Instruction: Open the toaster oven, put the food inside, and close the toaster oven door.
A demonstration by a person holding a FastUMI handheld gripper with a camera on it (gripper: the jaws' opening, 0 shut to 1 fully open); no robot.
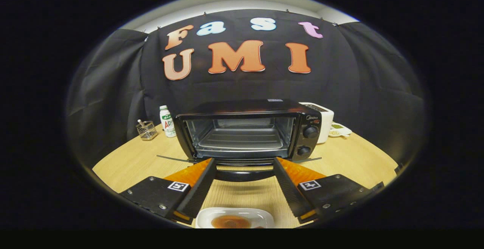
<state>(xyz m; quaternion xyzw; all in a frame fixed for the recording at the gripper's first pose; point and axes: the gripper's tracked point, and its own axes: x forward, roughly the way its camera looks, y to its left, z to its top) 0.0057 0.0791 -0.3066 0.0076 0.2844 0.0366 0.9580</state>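
The toaster oven [249, 132] stands on the wooden counter [351, 158], toward its far edge, with its door [244, 169] folded down flat and the inside rack visible. The fingers [245, 161] are spread wide apart and grasp nothing; their tips are just above the lowered door, one at each side of its handle. The food [231, 222] lies on a white plate [261, 215] near the front edge of the counter, between the fingers. A white bottle [167, 121] and a small wire basket [146, 130] stand near the far left corner. A white appliance [324, 119] stands just beside the oven, on its right.
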